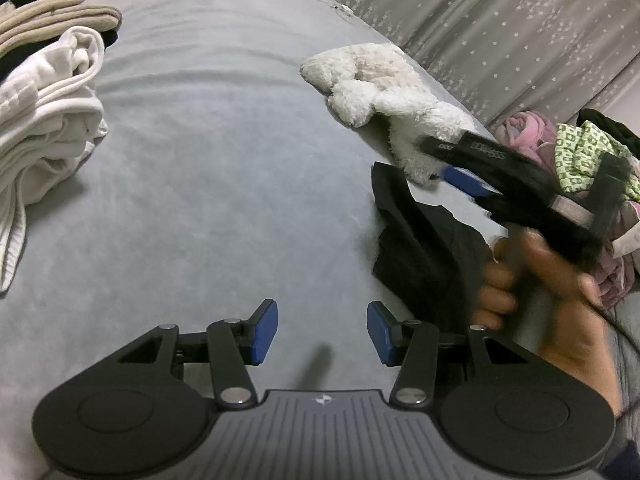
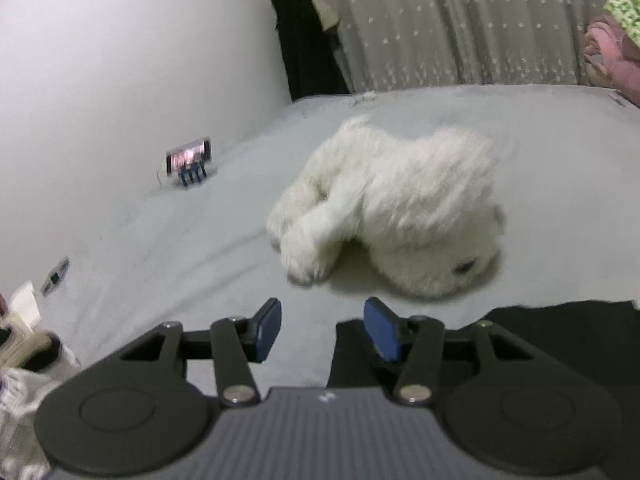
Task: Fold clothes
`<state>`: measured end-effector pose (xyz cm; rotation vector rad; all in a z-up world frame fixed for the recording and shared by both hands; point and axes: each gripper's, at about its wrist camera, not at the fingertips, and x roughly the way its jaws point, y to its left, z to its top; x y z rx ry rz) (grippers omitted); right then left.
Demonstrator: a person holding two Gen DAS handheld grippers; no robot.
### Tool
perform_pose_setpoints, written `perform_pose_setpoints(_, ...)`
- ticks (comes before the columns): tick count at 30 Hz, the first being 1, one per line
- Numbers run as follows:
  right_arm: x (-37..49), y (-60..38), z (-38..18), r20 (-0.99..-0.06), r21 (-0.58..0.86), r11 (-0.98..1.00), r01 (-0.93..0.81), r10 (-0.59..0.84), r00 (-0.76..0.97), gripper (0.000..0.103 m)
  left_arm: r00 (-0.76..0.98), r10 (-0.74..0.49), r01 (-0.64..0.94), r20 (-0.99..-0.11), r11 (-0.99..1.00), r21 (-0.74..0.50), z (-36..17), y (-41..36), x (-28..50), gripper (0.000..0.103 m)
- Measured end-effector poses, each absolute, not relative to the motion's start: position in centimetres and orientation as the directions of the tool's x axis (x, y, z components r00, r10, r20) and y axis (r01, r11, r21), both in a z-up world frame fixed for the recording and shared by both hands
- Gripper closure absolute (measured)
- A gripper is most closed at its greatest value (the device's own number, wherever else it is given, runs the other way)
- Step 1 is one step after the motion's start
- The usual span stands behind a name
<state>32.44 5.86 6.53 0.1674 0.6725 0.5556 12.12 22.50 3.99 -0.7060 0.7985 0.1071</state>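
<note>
A crumpled black garment lies on the grey bed sheet at the right. My left gripper hovers over bare sheet just left of it, jaws open with nothing between the blue pads. A hand holds my right gripper, blurred, above the garment's far end near a white plush toy. In the right wrist view my right gripper is open; the black garment lies under its right finger, and only sheet shows between the pads.
Folded white clothes and beige ones are stacked at the left. A loose pile with a green-patterned piece and pink cloth sits at the right. The plush toy lies ahead of my right gripper; a phone on a stand stands further back.
</note>
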Motion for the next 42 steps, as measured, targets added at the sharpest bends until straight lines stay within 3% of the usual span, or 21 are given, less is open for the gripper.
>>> perform_pose_setpoints(6,30.7,-2.4,6.9,-0.663,0.292,0.918,-0.269,0.397,0.635,0.055,0.709,-0.175,-0.326,-0.683,0.777,-0.538,4.0,22.2,12.1,0.055)
perform_pose_setpoints(13,23.5,-4.6,3.0,-0.779,0.192,0.911,-0.364,0.367,0.508,0.056,0.696,-0.188,-0.294,-0.693,0.806,-0.514,3.7,20.6,12.3,0.055)
perform_pose_setpoints(17,18.5,-3.7,3.9,-0.741,0.117,0.89,-0.441,0.374,0.558,0.056,0.685,-0.197,-0.289,-0.701,0.811,-0.509,3.4,20.0,12.5,0.055)
perform_pose_setpoints(19,16.8,-2.7,4.5,-0.727,0.159,0.859,-0.487,0.435,0.53,0.06,0.687,-0.198,-0.285,-0.7,0.812,-0.51,3.4,20.0,12.4,0.055)
perform_pose_setpoints(21,16.0,-1.2,4.3,-0.737,0.178,0.838,-0.516,0.461,0.494,0.083,0.688,-0.197,-0.285,-0.698,0.812,-0.51,3.4,20.0,12.4,0.055)
perform_pose_setpoints(26,14.7,2.6,2.5,-0.763,0.143,0.822,-0.551,0.447,0.468,0.085,0.69,-0.197,-0.296,-0.697,0.802,-0.519,3.4,20.6,12.3,0.055)
perform_pose_setpoints(29,13.9,3.0,2.8,-0.755,0.294,0.777,-0.557,0.546,0.364,0.091,0.691,-0.203,-0.294,-0.694,0.798,-0.526,3.4,20.8,12.3,0.055)
perform_pose_setpoints(30,13.5,3.2,2.9,-0.749,0.347,0.756,-0.555,0.58,0.321,0.09,0.691,-0.206,-0.292,-0.693,0.797,-0.528,3.5,20.8,12.2,0.055)
perform_pose_setpoints(32,11.5,2.9,3.8,-0.757,0.218,0.807,-0.548,0.495,0.427,0.087,0.691,-0.214,-0.286,-0.691,0.796,-0.533,3.5,20.7,12.2,0.055)
perform_pose_setpoints(33,10.8,2.0,4.2,-0.742,0.226,0.814,-0.535,0.5,0.447,0.086,0.691,-0.219,-0.28,-0.689,0.798,-0.534,3.6,20.6,12.2,0.055)
perform_pose_setpoints(34,9.7,0.3,4.9,-0.713,0.295,0.806,-0.514,0.544,0.444,0.086,0.691,-0.225,-0.272,-0.687,0.8,-0.535,3.6,20.4,12.1,0.055)
perform_pose_setpoints(36,7.8,-3.1,6.0,-0.678,0.37,0.805,-0.464,0.575,0.458,0.075,0.687,-0.237,-0.254,-0.687,0.807,-0.533,3.7,19.9,12.1,0.055)
perform_pose_setpoints(42,0.8,-17.1,5.1,-0.777,0.282,0.946,-0.162,0.324,0.54,0.07,0.661,-0.28,-0.185,-0.696,0.838,-0.513,3.5,17.1,11.9,0.055)
